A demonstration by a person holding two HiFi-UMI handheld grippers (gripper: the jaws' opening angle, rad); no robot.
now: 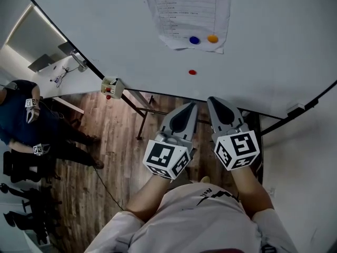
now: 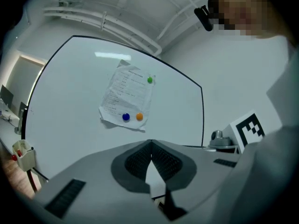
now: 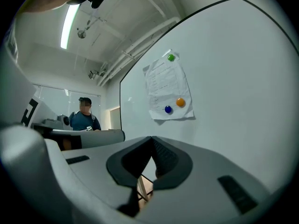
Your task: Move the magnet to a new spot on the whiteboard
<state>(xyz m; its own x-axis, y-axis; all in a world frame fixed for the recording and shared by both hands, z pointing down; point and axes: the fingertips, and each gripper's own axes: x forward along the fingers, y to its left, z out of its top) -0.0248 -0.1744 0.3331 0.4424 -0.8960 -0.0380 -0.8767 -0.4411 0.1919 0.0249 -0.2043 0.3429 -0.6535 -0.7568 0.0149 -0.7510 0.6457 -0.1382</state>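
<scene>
Two tools hang level in front of the whiteboard point(image 1: 274, 46), and both are pressed together with nothing between their ribbed pads. The left tool point(image 1: 190, 108) shows its tips meeting in its own view, and so does the right tool point(image 1: 214, 103). Neither touches the board.

The red magnet point(image 1: 192, 72) sits alone on bare board straight ahead of the left tool's tips and slightly inside the right tool's line, apart from both. I judge it to be the piece to move. The blue magnet point(image 1: 194, 40) and orange magnet point(image 1: 212, 38) farther ahead pin the lower edge of a paper sheet point(image 1: 179, 9), and a green magnet point(image 2: 149, 80) holds its top.

For a clean pick, whichever tool goes in should spread its jaws before it reaches the board, approach square-on, and close on the magnet's rim. The magnet looks like a small, round, low plastic button, so the pads have little to bite. A slight tilt while pulling should break its hold better than a straight tug.

The board is smooth, hard, glossy white in a thin dark frame, so the magnet could also slide across it. The sheet is thin, printed and curled at its corners, and the tool should keep clear of it.
</scene>
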